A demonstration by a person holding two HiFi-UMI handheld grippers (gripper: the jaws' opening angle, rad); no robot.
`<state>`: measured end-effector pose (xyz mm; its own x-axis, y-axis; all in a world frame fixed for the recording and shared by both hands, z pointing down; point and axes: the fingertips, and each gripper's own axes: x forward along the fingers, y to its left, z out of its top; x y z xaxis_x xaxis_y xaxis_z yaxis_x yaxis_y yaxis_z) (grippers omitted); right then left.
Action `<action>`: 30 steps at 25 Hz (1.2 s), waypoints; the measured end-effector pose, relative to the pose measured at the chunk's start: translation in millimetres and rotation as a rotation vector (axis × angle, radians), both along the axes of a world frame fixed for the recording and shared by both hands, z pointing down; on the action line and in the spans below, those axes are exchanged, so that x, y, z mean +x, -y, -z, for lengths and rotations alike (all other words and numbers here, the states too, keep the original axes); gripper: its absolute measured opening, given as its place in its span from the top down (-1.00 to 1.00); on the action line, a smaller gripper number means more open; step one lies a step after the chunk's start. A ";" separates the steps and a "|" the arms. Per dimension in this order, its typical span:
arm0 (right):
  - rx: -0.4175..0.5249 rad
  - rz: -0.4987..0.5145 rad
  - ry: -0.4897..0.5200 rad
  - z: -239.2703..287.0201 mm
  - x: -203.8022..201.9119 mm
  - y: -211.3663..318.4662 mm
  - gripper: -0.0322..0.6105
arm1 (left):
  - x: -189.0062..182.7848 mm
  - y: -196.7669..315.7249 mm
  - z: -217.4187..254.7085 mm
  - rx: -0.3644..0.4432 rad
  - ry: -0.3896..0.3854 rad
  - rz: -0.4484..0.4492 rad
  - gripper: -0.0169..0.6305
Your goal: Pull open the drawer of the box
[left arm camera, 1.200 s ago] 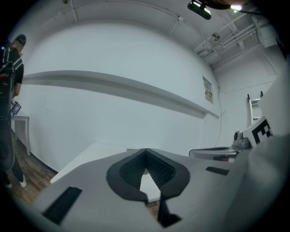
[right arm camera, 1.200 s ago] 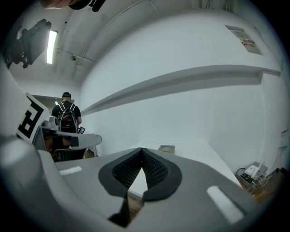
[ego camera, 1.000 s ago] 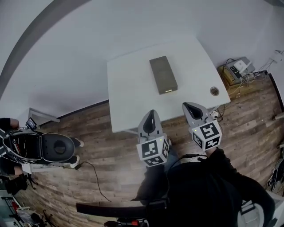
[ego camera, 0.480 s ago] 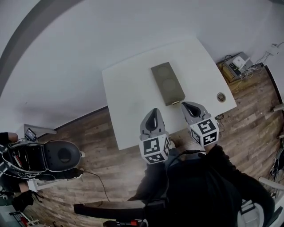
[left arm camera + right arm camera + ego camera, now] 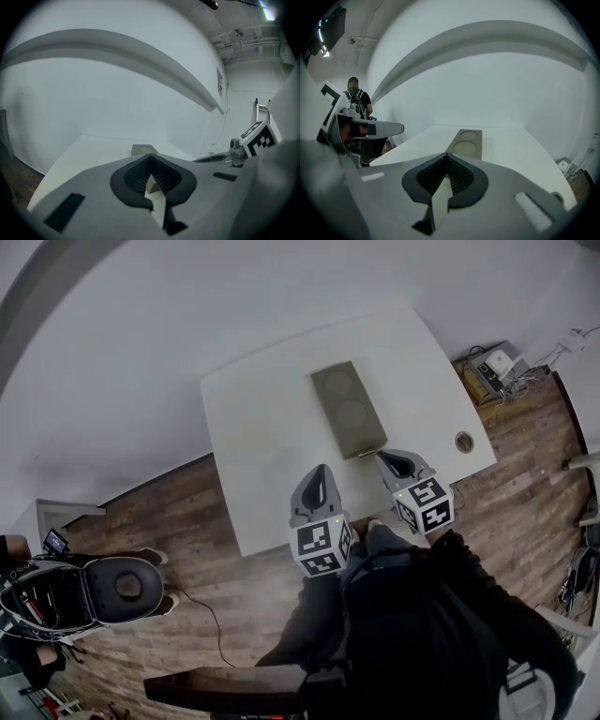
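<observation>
A long olive-grey box [image 5: 349, 411] with two round recesses in its top lies on the white table [image 5: 253, 446], one short end facing me. My left gripper [image 5: 319, 474] hangs over the table's front edge, left of that near end, jaws shut and empty. My right gripper [image 5: 390, 461] is just right of the box's near end, also shut on nothing. In the left gripper view the box [image 5: 142, 149] peeks above the closed jaws [image 5: 150, 158]. In the right gripper view the box [image 5: 465, 142] lies straight ahead of the closed jaws [image 5: 448, 158]. No drawer front or handle can be made out.
A round grommet hole [image 5: 464, 441] sits in the table's right front corner. Cables and boxes [image 5: 495, 371] lie on the wood floor at the right. A black wheeled device [image 5: 103, 585] stands on the floor far left. A person [image 5: 354, 99] stands in the background.
Both grippers have moved forward and down, from over the floor to the table's front edge beside the box's near end. Their jaws look the same throughout.
</observation>
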<state>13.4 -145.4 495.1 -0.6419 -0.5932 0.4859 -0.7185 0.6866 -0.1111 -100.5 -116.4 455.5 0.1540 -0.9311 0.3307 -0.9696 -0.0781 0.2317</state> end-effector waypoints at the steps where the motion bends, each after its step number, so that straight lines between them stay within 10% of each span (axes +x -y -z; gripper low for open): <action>1: -0.022 0.010 -0.002 -6.1 0.8 -0.1 0.90 | 0.3 0.0 -3.8 -0.009 -0.002 0.004 0.94; 30: -0.426 0.014 0.066 -96.9 -1.1 11.4 0.47 | 14.9 19.5 -56.1 -0.126 -0.012 -0.015 0.94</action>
<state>12.3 -156.8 592.1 -0.6860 -0.3397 0.6435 -0.6917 0.5788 -0.4318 -85.6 -136.0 511.6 0.1722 -0.8800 0.4426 -0.9657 -0.0621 0.2523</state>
